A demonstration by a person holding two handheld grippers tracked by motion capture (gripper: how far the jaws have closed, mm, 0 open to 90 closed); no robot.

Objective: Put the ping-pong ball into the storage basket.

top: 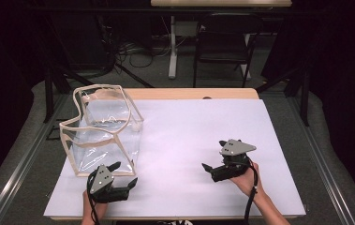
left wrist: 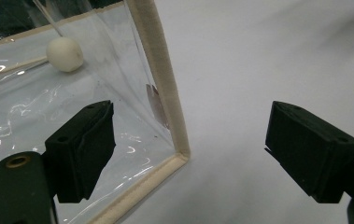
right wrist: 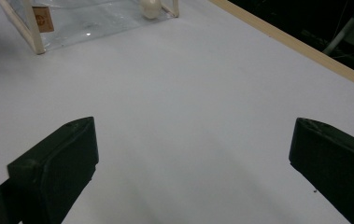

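One clear plastic bag [top: 102,129] with cream fabric trim stands on the white worktop [top: 189,154] at its left side, box-shaped, its open top rim sagging and wavy. Inside it, a small white ball [left wrist: 64,54] rests on the bag's bottom near the far right wall; in the right gripper view the same ball [right wrist: 149,8] sits just inside a trimmed corner. A small brown label [right wrist: 42,18] shows on the bag's near wall.

Just beside the bag's near right corner is the left gripper [top: 124,175], held low over the worktop at the front edge. Its fingers [left wrist: 83,149] stand wide apart with nothing between them but the bag's trimmed corner edge [left wrist: 165,93], which rises in the gap closer to the left finger; whether that finger touches the plastic cannot be told.

Well apart from the bag, toward the right half of the worktop, the right gripper [top: 214,155] is held by the person's right hand [top: 246,178], pointing left toward the bag. Its fingers [right wrist: 55,163] are also wide apart, over bare white surface. A black cable trails back from it along the forearm.

Beyond the worktop's wooden far edge [top: 189,93] stand a dark chair [top: 224,42] and a white table leg [top: 173,47] on a grey floor with loose cables.
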